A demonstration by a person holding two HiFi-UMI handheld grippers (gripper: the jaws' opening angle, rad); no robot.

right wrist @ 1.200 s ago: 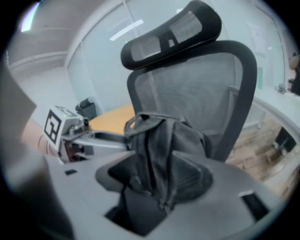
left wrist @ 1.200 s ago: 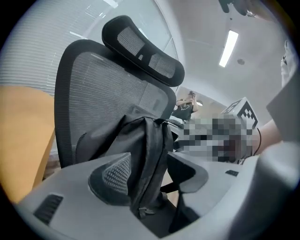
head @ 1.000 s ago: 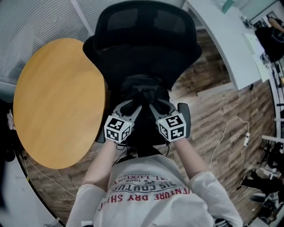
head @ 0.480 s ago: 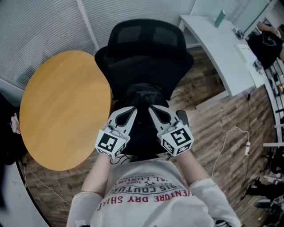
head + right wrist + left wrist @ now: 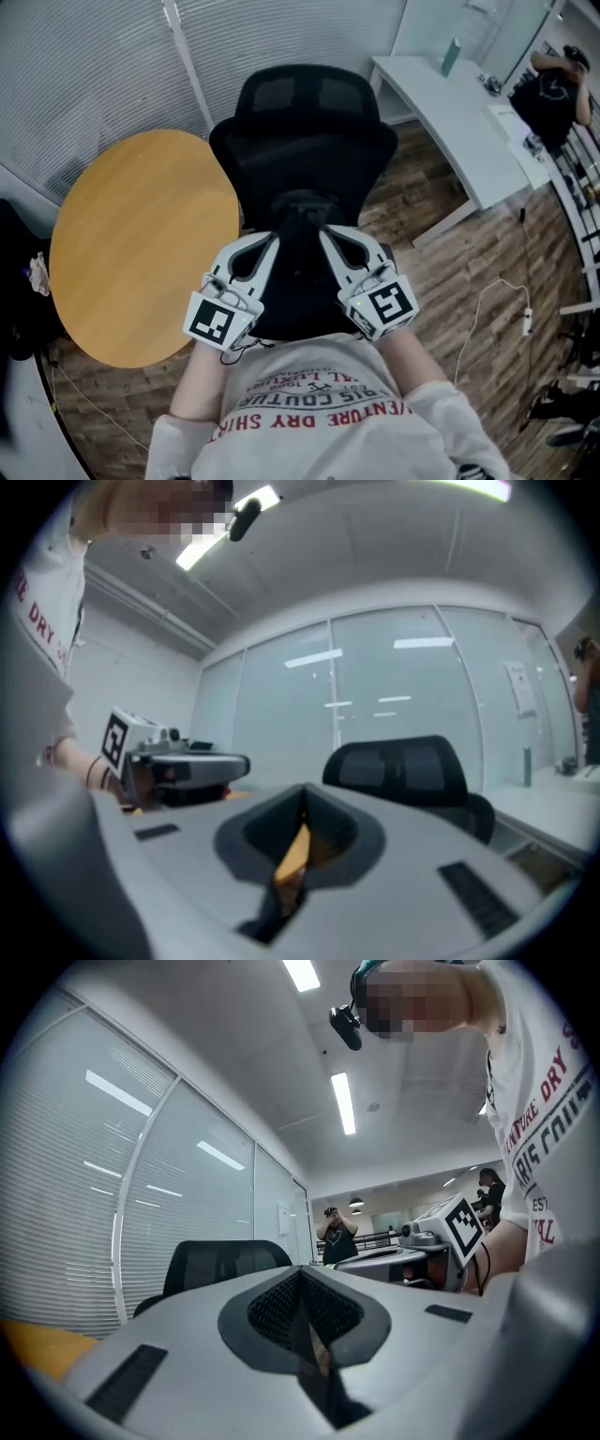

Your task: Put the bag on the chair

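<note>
Left claw: left gripper point(image 5: 271, 242) pinched fully together, pads meeting along a thin dark slit, nothing gripped; aimed level across the room.
Right claw: right gripper point(image 5: 327, 236) closed just as tight and empty; only a sliver of orange visible through the seam between its 2 jaws.
Between claws: tips near each other but apart, both above the near half of the seat.
Bag: bag point(image 5: 301, 208) resting on the seat of the chair point(image 5: 309, 122), just beyond and between the 2 tips, at the foot of the backrest.
Left edge: round table point(image 5: 141, 244), its rim just beside the chair's left side; touching or not, impossible to tell.
Right room: open wooden floor point(image 5: 459, 253) between chair and white desk point(image 5: 459, 112); white cable point(image 5: 487, 292) looped on it further right.
Far edge: glass wall point(image 5: 103, 66) with blinds, close behind table and chair.
Hidden: near seat edge and most of both armrests, covered by the grippers and forearms.
Hard to make out: black bag against black seat, outline and shape uncertain; contact with either claw not readable from above.
Cut off: desk running out at the top right; 1 person point(image 5: 553, 80) at the far right, clipped by the frame edge.
</note>
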